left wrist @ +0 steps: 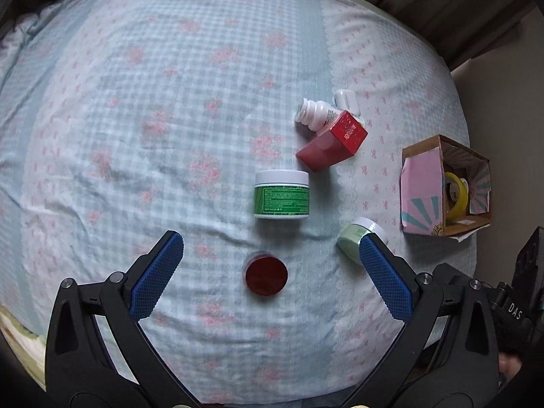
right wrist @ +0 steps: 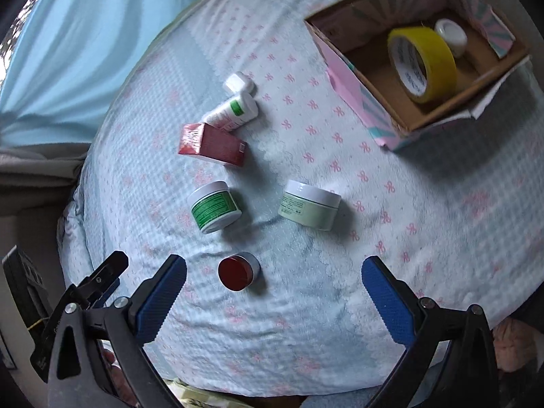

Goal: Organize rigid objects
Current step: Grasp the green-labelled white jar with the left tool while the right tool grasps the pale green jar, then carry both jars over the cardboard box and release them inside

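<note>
Several items lie on a checked bedspread (left wrist: 136,136). A small dark red round tin (left wrist: 266,277) (right wrist: 239,272) lies between my left gripper's open fingers (left wrist: 272,248). Beyond it stand a green-labelled jar (left wrist: 282,194) (right wrist: 214,206), a pale green jar (left wrist: 357,238) (right wrist: 310,209), a red box (left wrist: 331,141) (right wrist: 212,144), a white bottle (left wrist: 314,115) (right wrist: 234,110) and a small white case (left wrist: 346,100) (right wrist: 239,82). My right gripper (right wrist: 273,265) is open and empty, above the bedspread right of the tin.
An open cardboard box (left wrist: 421,187) (right wrist: 346,71) sits at the right, holding a yellow tape roll (right wrist: 421,63) (left wrist: 455,200) and a white cap (right wrist: 451,35). A light blue curtain (right wrist: 85,51) hangs beyond the bed. The bed's edge lies near the box.
</note>
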`<state>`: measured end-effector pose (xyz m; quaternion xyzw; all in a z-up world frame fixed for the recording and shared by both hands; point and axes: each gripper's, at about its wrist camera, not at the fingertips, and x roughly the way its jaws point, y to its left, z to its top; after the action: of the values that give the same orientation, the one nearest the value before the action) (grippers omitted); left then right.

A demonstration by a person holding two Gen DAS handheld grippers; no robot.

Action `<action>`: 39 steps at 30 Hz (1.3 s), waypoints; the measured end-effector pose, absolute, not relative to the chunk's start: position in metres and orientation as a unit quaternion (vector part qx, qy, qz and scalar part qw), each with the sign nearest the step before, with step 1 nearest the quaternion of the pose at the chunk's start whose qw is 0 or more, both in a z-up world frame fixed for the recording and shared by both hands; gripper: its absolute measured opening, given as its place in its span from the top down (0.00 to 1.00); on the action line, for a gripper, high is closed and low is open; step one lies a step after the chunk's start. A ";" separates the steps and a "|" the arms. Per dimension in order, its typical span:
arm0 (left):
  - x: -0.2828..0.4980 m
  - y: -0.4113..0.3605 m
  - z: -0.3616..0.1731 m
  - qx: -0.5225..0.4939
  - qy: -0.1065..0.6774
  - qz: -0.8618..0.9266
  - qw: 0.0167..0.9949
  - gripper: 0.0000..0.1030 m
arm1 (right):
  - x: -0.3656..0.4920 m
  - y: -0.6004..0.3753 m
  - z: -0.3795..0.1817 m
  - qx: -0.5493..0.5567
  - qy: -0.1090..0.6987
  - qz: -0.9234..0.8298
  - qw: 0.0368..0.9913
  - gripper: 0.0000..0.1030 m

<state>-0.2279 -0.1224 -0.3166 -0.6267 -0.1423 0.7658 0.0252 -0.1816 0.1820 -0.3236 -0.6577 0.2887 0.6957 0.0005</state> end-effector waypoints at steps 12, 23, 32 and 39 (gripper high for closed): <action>-0.271 -0.094 -0.421 -0.672 -0.155 0.724 0.016 0.01 | -0.214 0.199 -0.433 -0.668 0.392 0.626 0.092 0.00; -0.288 -0.077 -0.466 -0.688 -0.146 0.711 -0.004 0.13 | -0.232 0.190 -0.474 -0.690 0.411 0.585 0.112 0.14; -0.290 -0.067 -0.477 -0.691 -0.137 0.710 -0.001 0.33 | -0.235 0.187 -0.475 -0.707 0.398 0.575 0.108 0.34; -0.290 -0.069 -0.470 -0.682 -0.143 0.718 0.001 0.34 | -0.236 0.190 -0.469 -0.704 0.404 0.575 0.102 0.35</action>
<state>-0.2901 -0.0688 -0.4703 -0.6815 -0.1433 0.7176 0.0005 -0.2358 0.1903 -0.4694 -0.7039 0.4039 0.5752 0.1023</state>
